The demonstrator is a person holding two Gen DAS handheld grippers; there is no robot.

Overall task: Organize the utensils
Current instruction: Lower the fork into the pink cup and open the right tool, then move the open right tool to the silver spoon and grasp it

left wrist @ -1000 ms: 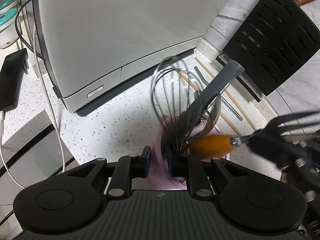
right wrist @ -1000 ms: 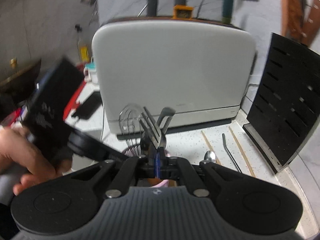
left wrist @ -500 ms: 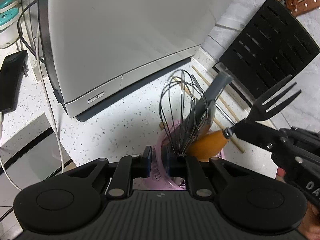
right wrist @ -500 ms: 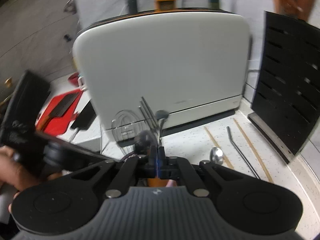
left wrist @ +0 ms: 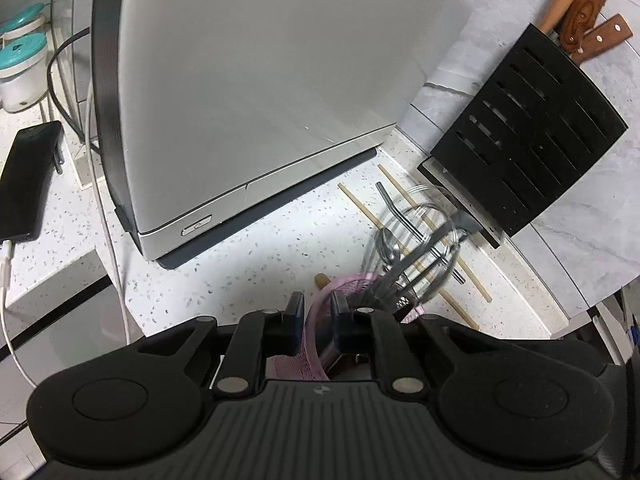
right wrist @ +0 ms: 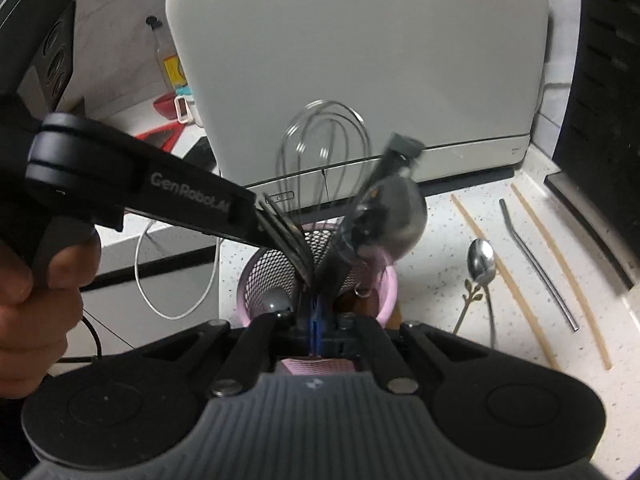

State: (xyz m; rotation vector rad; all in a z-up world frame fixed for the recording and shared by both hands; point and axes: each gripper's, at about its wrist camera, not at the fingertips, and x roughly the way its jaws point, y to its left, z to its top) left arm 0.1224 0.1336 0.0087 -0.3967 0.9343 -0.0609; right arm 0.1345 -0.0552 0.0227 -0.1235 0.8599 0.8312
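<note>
Fingers of the left gripper (left wrist: 316,312) pinch the pink holder's (right wrist: 384,292) rim on the desk (left wrist: 280,248), the right gripper (right wrist: 316,316) is clamped tight on the fork handle inside, so releasing looks next

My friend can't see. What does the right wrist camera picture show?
A pink mesh utensil cup stands on a speckled white counter, holding a wire whisk and a big metal spoon. The left tool grips the cup's rim; a small silver spoon and a metal straw lie beside it.
</note>
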